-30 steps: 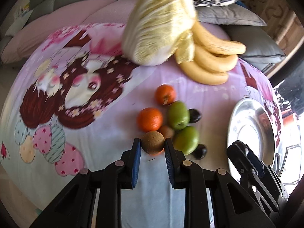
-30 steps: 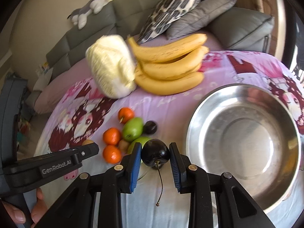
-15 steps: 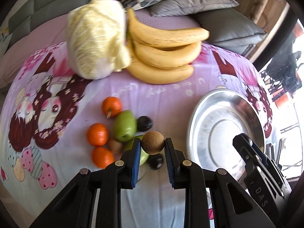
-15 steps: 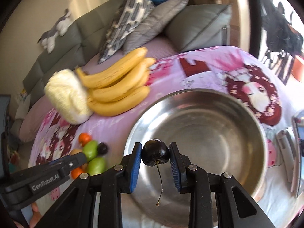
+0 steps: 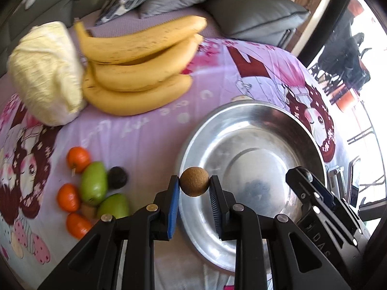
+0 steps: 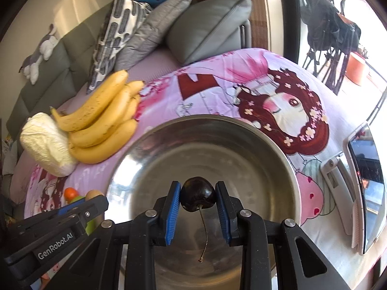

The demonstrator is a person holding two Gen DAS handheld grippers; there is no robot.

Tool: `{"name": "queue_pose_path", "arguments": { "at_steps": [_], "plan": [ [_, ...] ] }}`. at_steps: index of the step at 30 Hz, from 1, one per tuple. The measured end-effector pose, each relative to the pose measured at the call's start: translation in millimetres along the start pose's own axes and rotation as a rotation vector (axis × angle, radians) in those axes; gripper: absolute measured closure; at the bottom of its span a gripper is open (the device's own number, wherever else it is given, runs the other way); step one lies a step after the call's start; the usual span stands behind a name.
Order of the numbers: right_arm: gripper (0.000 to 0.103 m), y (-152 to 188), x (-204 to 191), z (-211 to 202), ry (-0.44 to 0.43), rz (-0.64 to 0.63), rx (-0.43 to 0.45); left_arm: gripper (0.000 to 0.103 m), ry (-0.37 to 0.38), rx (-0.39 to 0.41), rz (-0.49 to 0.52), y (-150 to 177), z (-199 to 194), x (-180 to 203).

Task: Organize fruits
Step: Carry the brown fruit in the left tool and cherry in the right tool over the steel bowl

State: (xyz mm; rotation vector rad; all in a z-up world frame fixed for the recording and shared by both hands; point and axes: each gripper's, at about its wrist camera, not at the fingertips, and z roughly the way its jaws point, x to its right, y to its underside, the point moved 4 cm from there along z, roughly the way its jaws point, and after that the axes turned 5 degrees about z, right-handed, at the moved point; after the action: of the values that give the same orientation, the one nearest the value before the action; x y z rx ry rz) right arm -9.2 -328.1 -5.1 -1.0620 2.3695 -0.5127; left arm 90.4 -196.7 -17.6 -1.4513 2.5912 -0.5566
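Note:
My left gripper [image 5: 194,186] is shut on a small round brown fruit [image 5: 194,181], held over the left rim of the steel bowl [image 5: 251,130]. My right gripper [image 6: 198,195] is shut on a dark cherry [image 6: 198,193] whose stem hangs down, above the inside of the steel bowl [image 6: 169,145]. On the printed cloth to the left lie several oranges [image 5: 78,156], two green fruits [image 5: 93,183], a dark fruit [image 5: 117,174] and a small brown fruit [image 5: 87,210]. The right gripper's body [image 5: 321,200] shows at the left wrist view's lower right.
A bunch of bananas [image 5: 137,67] and a pale cabbage [image 5: 46,72] lie at the back left. Grey and patterned cushions [image 6: 208,29] line the sofa behind. A phone on a stand [image 6: 365,188] sits right of the bowl. The left gripper's body [image 6: 53,232] shows at lower left.
Both grippers have moved to the right, from above the fruit pile to over the steel bowl, each keeping its fruit. The wrists have rolled somewhat.

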Motion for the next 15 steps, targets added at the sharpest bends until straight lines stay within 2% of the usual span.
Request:
{"name": "queue_pose_path", "arguments": {
  "at_steps": [9,15],
  "plan": [
    [0.071,-5,18,11,0.065,0.019,-0.006,0.077,0.012,-0.043,0.029,-9,29,16],
    [0.071,-7,24,16,0.077,0.026,-0.016,0.077,0.013,-0.052,0.037,-15,42,21]
  ]
}}
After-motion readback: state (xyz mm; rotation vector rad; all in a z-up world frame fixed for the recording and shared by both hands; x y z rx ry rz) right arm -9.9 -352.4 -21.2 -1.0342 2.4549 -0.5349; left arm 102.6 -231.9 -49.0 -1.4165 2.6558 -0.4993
